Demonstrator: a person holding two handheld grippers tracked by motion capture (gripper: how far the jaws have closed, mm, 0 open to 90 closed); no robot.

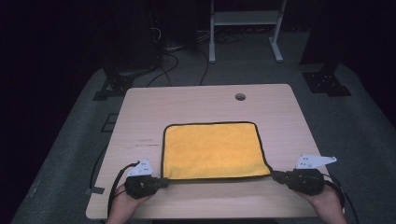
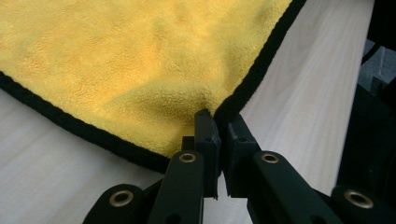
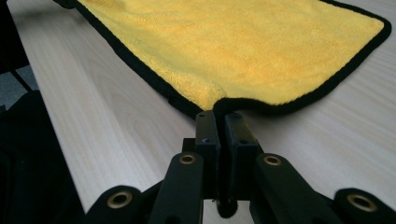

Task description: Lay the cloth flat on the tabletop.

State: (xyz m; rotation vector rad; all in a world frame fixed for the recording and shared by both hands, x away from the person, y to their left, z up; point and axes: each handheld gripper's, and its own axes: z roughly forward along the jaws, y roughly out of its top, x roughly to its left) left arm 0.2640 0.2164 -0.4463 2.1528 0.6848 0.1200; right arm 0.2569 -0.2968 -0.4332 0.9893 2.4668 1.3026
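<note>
This looks like a lab or recording room, not a home. A plain light-wood table (image 1: 205, 105) with a round cable hole (image 1: 240, 97) stands on grey carpet, lit from above while everything around it falls into darkness. Beyond the table's far edge, loose cables (image 1: 175, 60) trail across the floor beside a white metal frame (image 1: 245, 28). Black stand bases (image 1: 327, 81) sit off the table's far corners.
</note>
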